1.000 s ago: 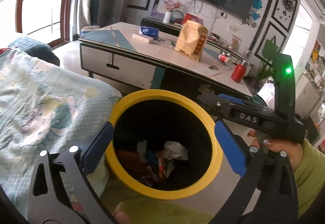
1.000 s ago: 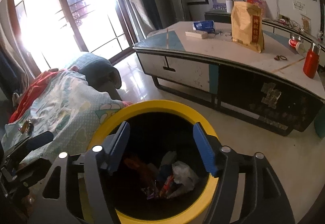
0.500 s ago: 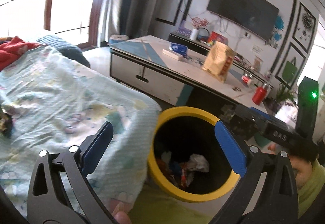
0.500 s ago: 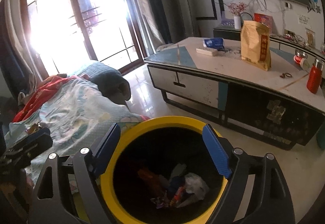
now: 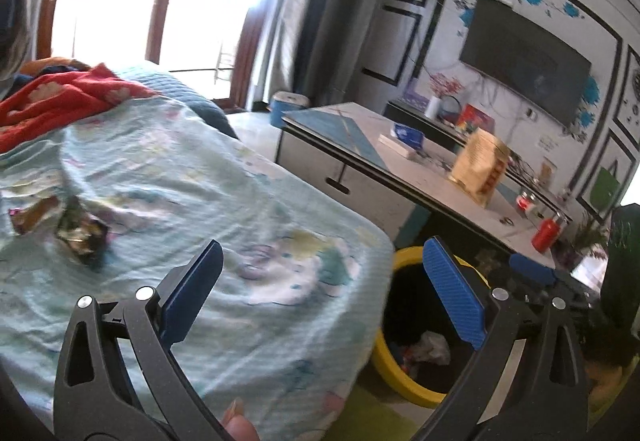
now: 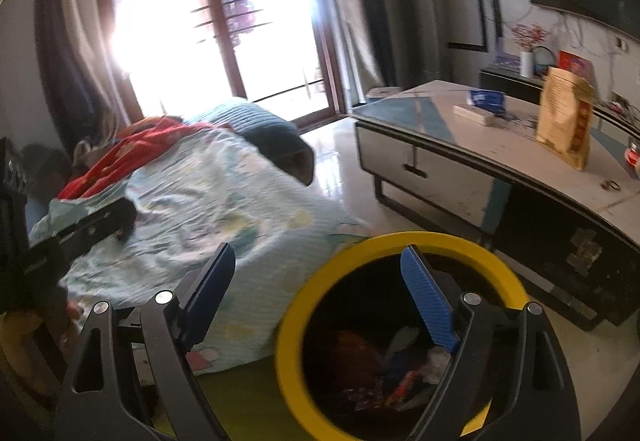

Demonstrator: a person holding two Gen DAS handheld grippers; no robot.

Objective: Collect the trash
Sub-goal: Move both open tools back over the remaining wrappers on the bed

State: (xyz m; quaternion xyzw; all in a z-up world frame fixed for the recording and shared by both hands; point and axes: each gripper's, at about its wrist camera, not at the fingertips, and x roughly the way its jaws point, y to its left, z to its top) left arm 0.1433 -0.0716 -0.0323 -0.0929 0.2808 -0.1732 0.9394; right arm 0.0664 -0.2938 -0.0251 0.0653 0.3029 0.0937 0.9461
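A black bin with a yellow rim (image 6: pixel 400 241) stands on the floor beside the bed and holds several wrappers and a crumpled white tissue (image 6: pixel 438 359); it also shows in the left wrist view (image 5: pixel 400 369). Two wrappers lie on the light blue blanket: a dark foil one (image 5: pixel 82 235) and a brown one (image 5: pixel 30 215). My left gripper (image 5: pixel 322 293) is open and empty above the blanket, right of the wrappers. My right gripper (image 6: pixel 316 295) is open and empty above the bin's left rim. The left gripper's body (image 6: pixel 86 227) shows over the blanket.
The blanket (image 5: pixel 208 201) covers the bed, with a red floral cloth (image 5: pixel 60 97) at its far end. A low table (image 6: pixel 500 149) carries a tan paper bag (image 6: pixel 564 121), a red bottle (image 5: pixel 544 235) and small items. Bright glass doors (image 6: pixel 216 21) are behind.
Both grippers have swung left, away from the bin and toward the blanket. The two wrappers on the blanket have come into the left wrist view. Both grippers stay open.
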